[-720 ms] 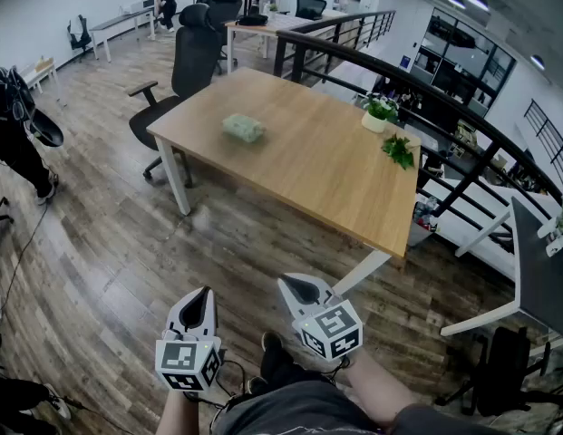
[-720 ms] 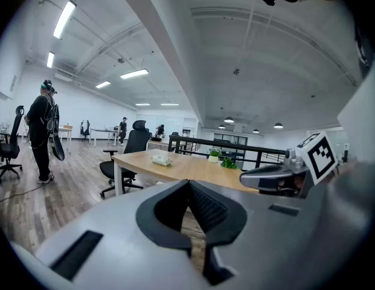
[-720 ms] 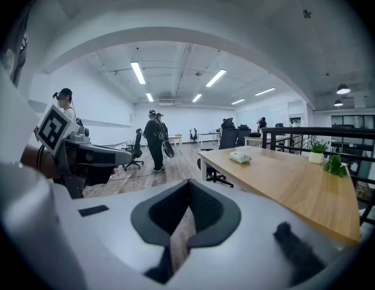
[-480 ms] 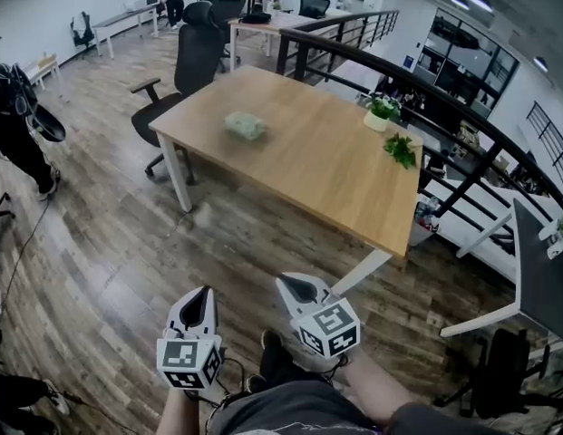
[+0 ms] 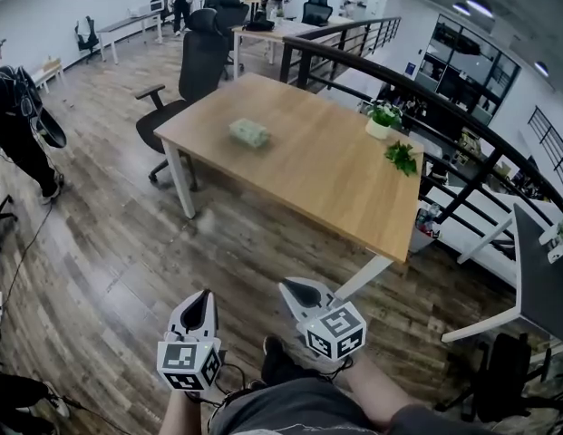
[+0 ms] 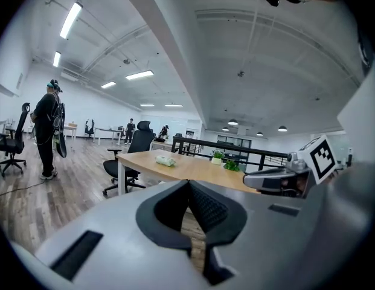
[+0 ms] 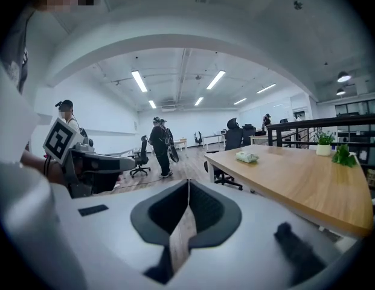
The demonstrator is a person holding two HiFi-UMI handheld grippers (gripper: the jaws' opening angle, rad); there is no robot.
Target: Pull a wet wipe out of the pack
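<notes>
While my left gripper (image 5: 202, 297) and right gripper (image 5: 292, 288) hang low in front of me, each with jaws pressed together on nothing, the wet wipe pack (image 5: 248, 132) lies well apart from them on the far left part of the wooden table (image 5: 335, 188). I judge the risk is arriving with jaws shut and shoving the light pack across the smooth top, or pinching the whole pack so it lifts with the wipe. No print on the pack is readable from here; the only marks are the black-and-white squares on my marker cubes (image 5: 188, 366).
</notes>
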